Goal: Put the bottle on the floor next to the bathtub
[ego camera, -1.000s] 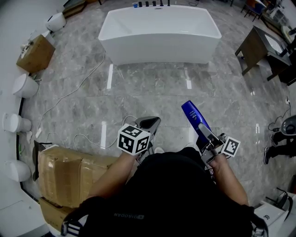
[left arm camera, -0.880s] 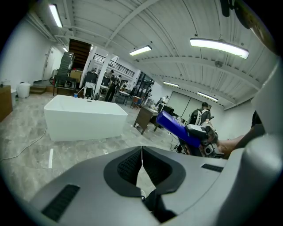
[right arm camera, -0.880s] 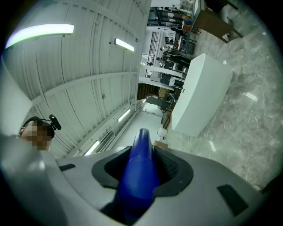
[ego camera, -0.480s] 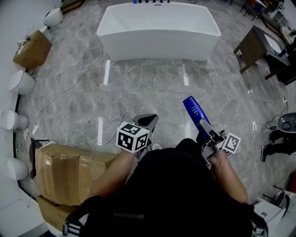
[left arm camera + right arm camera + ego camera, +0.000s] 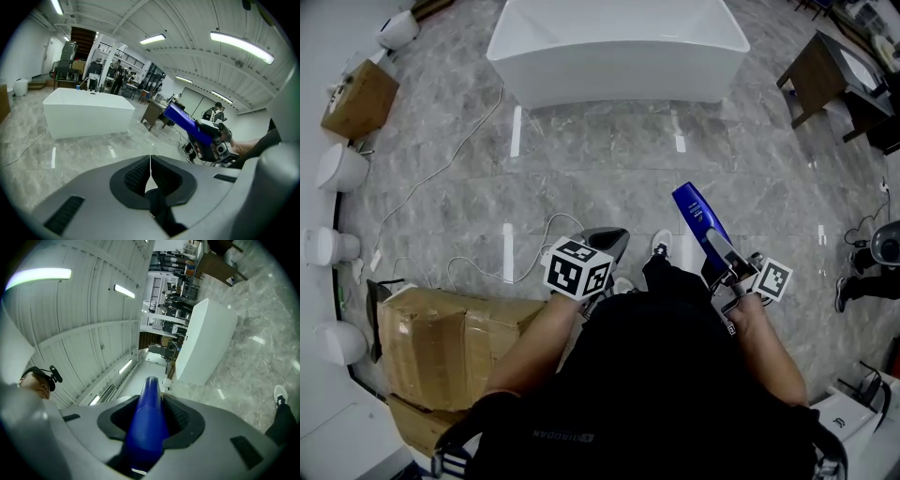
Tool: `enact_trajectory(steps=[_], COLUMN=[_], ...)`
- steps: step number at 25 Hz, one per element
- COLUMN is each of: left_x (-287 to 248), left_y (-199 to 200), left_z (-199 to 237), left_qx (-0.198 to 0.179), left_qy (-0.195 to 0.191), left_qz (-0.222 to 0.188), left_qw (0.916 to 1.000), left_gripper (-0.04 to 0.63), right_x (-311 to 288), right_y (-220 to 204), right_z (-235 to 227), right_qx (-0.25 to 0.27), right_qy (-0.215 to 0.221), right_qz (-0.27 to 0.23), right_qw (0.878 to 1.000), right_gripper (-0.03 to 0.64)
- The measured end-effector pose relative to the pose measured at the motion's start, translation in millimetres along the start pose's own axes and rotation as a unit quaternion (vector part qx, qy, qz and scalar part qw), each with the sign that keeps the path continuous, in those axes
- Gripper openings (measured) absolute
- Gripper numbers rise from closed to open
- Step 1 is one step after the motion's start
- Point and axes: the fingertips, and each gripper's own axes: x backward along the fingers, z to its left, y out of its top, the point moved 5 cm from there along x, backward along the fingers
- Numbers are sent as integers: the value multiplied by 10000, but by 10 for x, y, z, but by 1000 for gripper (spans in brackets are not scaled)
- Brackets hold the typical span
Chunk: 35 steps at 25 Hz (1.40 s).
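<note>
A blue bottle (image 5: 695, 213) sticks up and forward out of my right gripper (image 5: 724, 260), whose jaws are shut on its lower body. The right gripper view shows the same blue bottle (image 5: 147, 420) clamped between the dark pads. My left gripper (image 5: 606, 246) is held beside it at waist height, shut with nothing between its jaws; in the left gripper view its pads (image 5: 151, 174) meet. The white bathtub (image 5: 617, 51) stands ahead on the grey marble floor (image 5: 609, 178), well away from both grippers. From the left gripper view the bathtub (image 5: 87, 111) and the blue bottle (image 5: 189, 126) are both visible.
Cardboard boxes (image 5: 441, 337) lie at my lower left, another box (image 5: 356, 96) at the upper left. White toilets (image 5: 337, 171) line the left wall. A white cable (image 5: 450, 173) runs across the floor. A wooden vanity (image 5: 817, 86) stands at the upper right. My shoe (image 5: 662, 246) shows between the grippers.
I have stepped forward: the bathtub has slid up in the head view and a shoe has appeared. Both grippers keep their pose and the bottle stays gripped.
</note>
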Motion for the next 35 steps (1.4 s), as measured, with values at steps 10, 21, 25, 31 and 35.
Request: enact_trajectory(steps=[10, 21, 25, 31, 35], left_x=[-286, -730, -967, -1280, -1417], left_y=[432, 1360, 1579, 1931, 1954], left_z=[287, 618, 629, 591, 532], left_qx=[-28, 102, 26, -14, -88], left_qy=[110, 330, 418, 468, 431], left_qz=[197, -115, -86, -297, -64], left_qw=[9997, 9993, 9991, 9985, 9990], left_gripper=[18, 18, 18, 18, 18], right_x=[-509, -960, -988, -954, -880], right_y=[556, 1576, 1903, 2201, 2281], right_z=[-241, -371, -413, -658, -812], right_qx=[-41, 305, 343, 376, 185], right_qy=[150, 356, 494, 334, 203], right_qz=[166, 363, 351, 472, 360], right_qw=[9997, 9982, 9976, 9976, 9990], right_gripper=[172, 172, 172, 172, 172])
